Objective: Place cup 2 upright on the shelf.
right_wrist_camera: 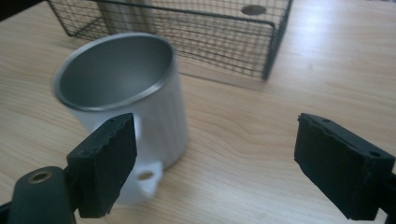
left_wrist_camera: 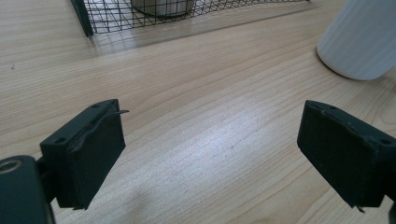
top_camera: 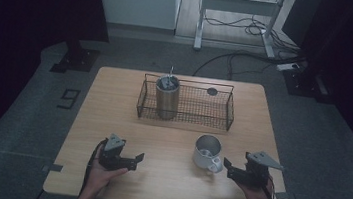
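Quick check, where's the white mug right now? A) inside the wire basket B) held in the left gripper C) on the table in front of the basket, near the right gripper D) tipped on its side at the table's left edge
C: the white mug stands upright on the table, outside the wire basket, just ahead of the right gripper, whose open jaws do not touch it.

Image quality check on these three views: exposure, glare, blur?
High view: dim and underexposed, dark toward the corners, the wire basket legible. Left gripper view: bright, a soft sheen on the table, the white mug cut off by the frame edge. Right gripper view: well lit, the mug slightly smeared by motion blur at its rim and handle, the jaws sharp.
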